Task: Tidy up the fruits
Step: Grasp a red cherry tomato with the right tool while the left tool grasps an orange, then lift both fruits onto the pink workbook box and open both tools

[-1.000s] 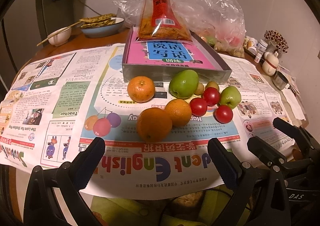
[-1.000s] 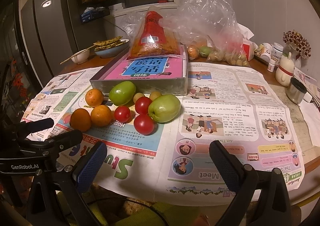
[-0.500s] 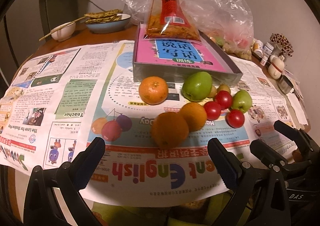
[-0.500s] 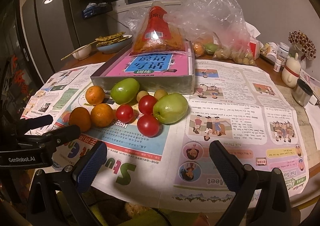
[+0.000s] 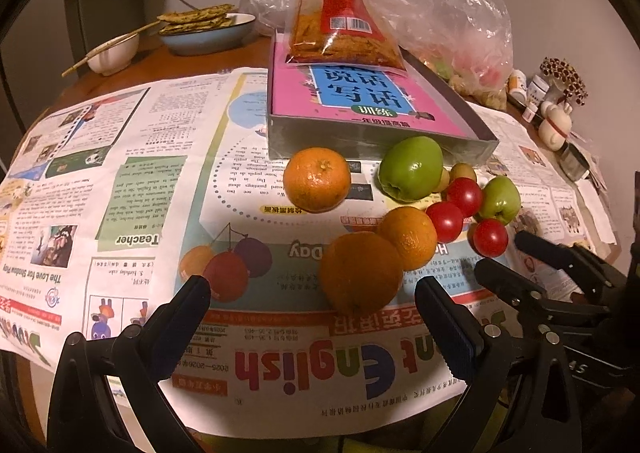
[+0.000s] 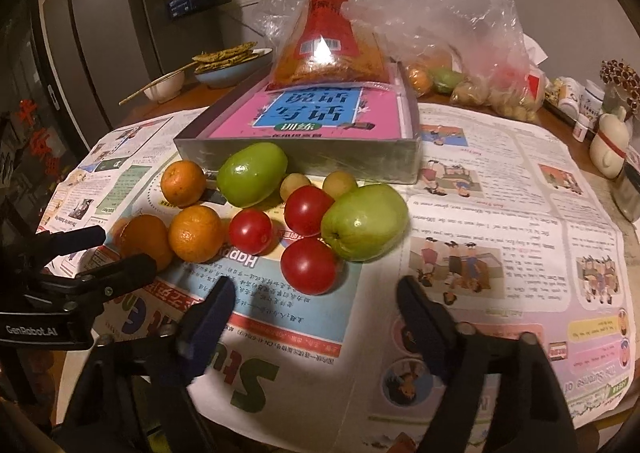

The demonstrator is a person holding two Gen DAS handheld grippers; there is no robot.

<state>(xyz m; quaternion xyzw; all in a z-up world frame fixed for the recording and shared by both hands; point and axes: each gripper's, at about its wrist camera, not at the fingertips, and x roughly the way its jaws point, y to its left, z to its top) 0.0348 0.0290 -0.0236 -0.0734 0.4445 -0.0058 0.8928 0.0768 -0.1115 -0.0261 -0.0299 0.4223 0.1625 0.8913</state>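
Note:
The fruit lies in a cluster on newspaper in front of a grey box (image 5: 360, 141). There are three oranges, the nearest orange (image 5: 360, 273) just ahead of my left gripper (image 5: 312, 293), which is open and holds nothing. Two green apples (image 6: 364, 223) sit among three red tomatoes and two small yellow fruits (image 6: 339, 183). In the right wrist view the nearest tomato (image 6: 308, 263) lies just ahead of my right gripper (image 6: 314, 289). Its jaws are closing, and the pads do not touch the tomato. Each gripper shows at the edge of the other's view.
The grey box holds a pink book (image 6: 312, 117) with a snack bag (image 6: 328, 49) on top. Behind are plastic bags (image 6: 460, 33) of produce, a bowl of flatbread (image 5: 204, 29), and a small bowl with chopsticks (image 5: 112, 53). Jars and a figurine (image 6: 608, 145) stand at the far right.
Both grippers have moved forward and lower toward the fruit, which now looks larger. The right gripper's jaws have narrowed. No fruit has moved.

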